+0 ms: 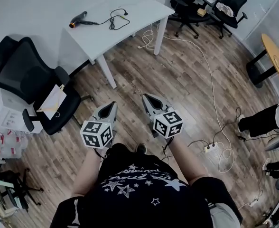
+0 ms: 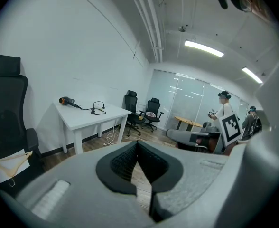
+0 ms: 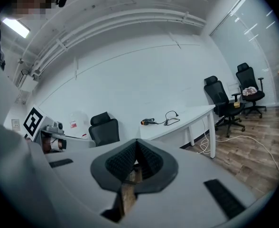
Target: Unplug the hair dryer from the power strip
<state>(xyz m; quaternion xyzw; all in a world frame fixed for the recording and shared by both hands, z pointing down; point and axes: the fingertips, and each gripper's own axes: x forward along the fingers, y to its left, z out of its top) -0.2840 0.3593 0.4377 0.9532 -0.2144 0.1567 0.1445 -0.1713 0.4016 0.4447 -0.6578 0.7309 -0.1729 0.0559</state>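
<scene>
The hair dryer [image 1: 78, 20] lies on the far left end of the white table [image 1: 134, 30], its black cord [image 1: 113, 20] looped beside it on the tabletop. It also shows small in the left gripper view, hair dryer [image 2: 66, 100], and the right gripper view, hair dryer [image 3: 148, 121]. A white power strip [image 1: 209, 147] lies on the wooden floor at the right. My left gripper [image 1: 113, 104] and right gripper [image 1: 144, 97] are held side by side in front of my body, well short of the table, both shut with nothing between their tips.
A black office chair [image 1: 30, 84] with a hanger on its seat stands at the left. A long white cable [image 1: 210, 89] runs over the floor from the table to the strip. More chairs [image 1: 187, 4] stand at the back, a round wooden table [image 1: 277, 58] and another person's legs [image 1: 263, 120] at the right.
</scene>
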